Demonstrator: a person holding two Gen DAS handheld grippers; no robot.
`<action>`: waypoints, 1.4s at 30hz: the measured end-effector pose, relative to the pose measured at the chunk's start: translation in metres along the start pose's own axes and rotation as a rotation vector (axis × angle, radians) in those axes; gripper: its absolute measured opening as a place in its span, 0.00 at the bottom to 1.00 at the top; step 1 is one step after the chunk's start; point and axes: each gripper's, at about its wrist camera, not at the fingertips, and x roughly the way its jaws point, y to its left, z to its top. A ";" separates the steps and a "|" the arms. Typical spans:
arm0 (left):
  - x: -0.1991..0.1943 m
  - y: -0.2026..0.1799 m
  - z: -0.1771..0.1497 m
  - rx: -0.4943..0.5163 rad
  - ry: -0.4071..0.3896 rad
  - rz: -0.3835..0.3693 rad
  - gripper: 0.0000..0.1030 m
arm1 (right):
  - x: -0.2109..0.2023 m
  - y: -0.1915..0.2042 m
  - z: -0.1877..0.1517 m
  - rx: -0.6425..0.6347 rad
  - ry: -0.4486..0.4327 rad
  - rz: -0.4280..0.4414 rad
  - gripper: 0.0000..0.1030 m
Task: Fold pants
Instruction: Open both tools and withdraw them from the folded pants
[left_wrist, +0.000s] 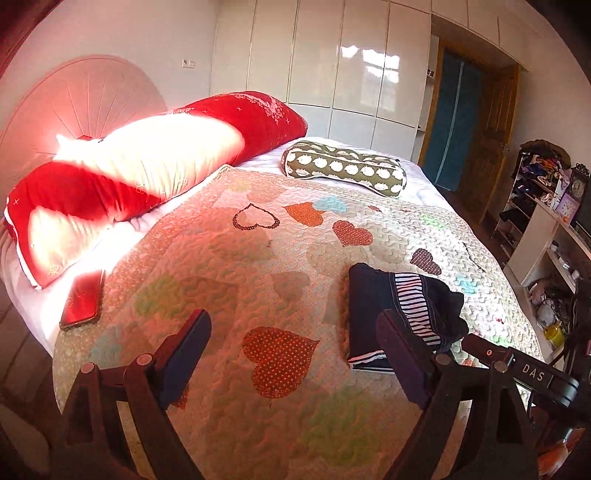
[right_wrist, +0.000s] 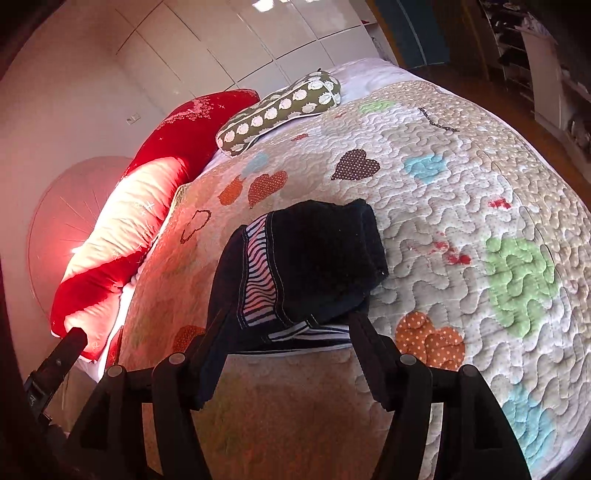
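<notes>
The dark pants (right_wrist: 295, 266), a soft, light, limp bundle with striped lining, lie folded on the quilted bedspread (right_wrist: 461, 221); take hold at a thick folded edge, as both the left gripper (left_wrist: 295, 354) and right gripper (right_wrist: 280, 354) stand released, grasping nothing.

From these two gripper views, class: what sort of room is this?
A home bedroom: a bed under a heart-patterned quilt, red pillows against a rounded headboard, and glossy white wardrobes. Folded dark pants lie on the quilt.
</notes>
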 end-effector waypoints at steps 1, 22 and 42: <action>-0.004 -0.001 -0.001 0.011 0.000 0.007 0.88 | -0.003 -0.001 -0.005 0.005 0.004 -0.008 0.67; -0.040 -0.013 -0.020 0.090 -0.014 0.030 0.93 | -0.029 0.015 -0.047 -0.058 0.034 -0.056 0.67; -0.023 -0.017 -0.027 0.085 0.036 0.001 0.93 | -0.015 0.011 -0.053 -0.078 0.061 -0.085 0.67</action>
